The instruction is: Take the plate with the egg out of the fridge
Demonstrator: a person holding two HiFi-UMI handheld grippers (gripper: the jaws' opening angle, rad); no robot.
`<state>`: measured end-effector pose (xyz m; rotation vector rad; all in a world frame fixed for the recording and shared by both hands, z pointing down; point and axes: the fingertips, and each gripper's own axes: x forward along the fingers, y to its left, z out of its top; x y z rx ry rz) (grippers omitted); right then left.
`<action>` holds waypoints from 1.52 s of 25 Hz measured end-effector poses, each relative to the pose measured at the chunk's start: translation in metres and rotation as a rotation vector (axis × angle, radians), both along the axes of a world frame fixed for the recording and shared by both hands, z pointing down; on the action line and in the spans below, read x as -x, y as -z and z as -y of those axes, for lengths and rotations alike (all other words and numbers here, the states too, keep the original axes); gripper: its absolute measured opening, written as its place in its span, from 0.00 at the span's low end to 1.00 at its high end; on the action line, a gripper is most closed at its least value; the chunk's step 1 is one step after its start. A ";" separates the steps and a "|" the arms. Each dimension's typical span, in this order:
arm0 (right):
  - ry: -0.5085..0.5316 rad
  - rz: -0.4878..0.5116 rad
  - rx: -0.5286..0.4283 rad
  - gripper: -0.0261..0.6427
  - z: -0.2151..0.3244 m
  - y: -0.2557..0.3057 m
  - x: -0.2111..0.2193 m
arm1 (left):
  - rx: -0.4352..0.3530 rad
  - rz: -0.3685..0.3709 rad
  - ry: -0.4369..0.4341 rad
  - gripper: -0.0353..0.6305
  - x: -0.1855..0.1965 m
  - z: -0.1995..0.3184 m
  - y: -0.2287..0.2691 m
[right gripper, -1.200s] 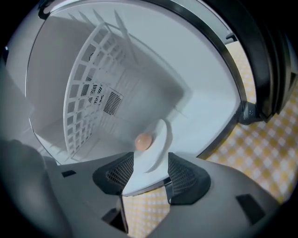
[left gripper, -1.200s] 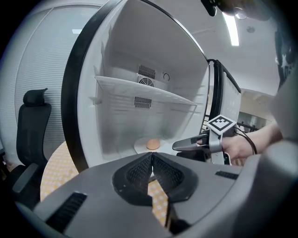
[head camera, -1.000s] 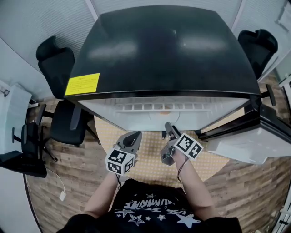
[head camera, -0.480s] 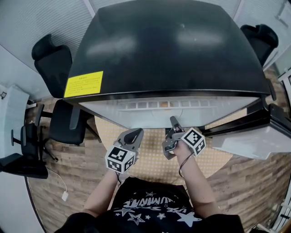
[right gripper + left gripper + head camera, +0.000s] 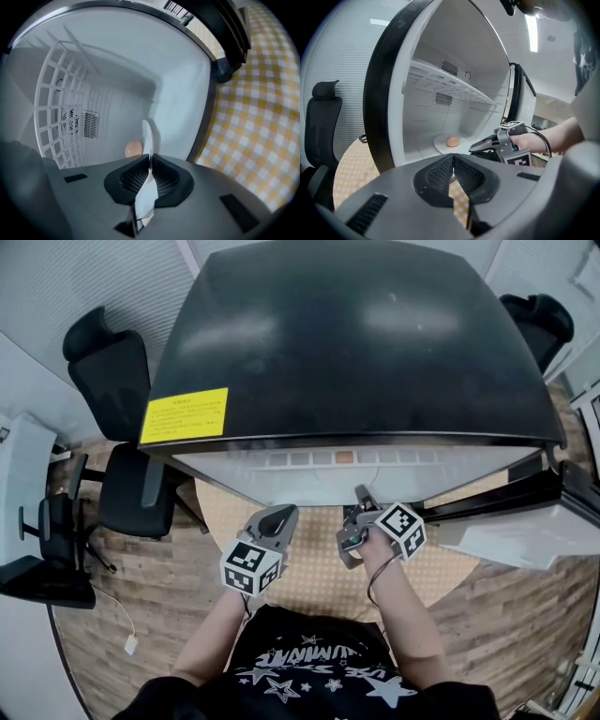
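The black fridge (image 5: 347,343) stands open on a yellow checked tabletop. On its white floor lies a white plate (image 5: 439,143) carrying a brown egg (image 5: 453,141). My right gripper (image 5: 150,171) reaches in at the fridge mouth, and its jaws are closing, with both pads pressing on the plate's near rim (image 5: 147,136). The egg (image 5: 133,148) sits just behind that rim. The left gripper (image 5: 452,161) hangs outside the opening, shut and empty, left of the right gripper (image 5: 482,147). From the head view the left gripper (image 5: 279,515) and right gripper (image 5: 361,493) both show below the fridge's edge.
A white wire shelf (image 5: 56,93) runs above the plate. The fridge door (image 5: 506,521) hangs open at the right. Black office chairs stand at the left (image 5: 108,362) and back right (image 5: 539,320). Checked tablecloth (image 5: 309,568) lies under both grippers.
The right gripper has edged forward toward the fridge opening. The left gripper has hardly moved.
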<state>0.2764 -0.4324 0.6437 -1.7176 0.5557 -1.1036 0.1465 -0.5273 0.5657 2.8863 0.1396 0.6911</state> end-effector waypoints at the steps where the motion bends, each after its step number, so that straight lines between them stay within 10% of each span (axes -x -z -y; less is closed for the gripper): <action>1: -0.006 0.002 -0.005 0.10 0.000 0.000 0.000 | 0.000 -0.001 0.001 0.06 0.000 0.001 0.000; 24: -0.111 -0.086 -0.261 0.08 -0.016 0.026 0.014 | 0.022 -0.040 -0.044 0.06 0.015 0.019 0.008; 38: -0.186 -0.024 -0.198 0.08 -0.046 0.004 0.048 | 0.041 -0.052 -0.120 0.06 0.016 0.012 0.007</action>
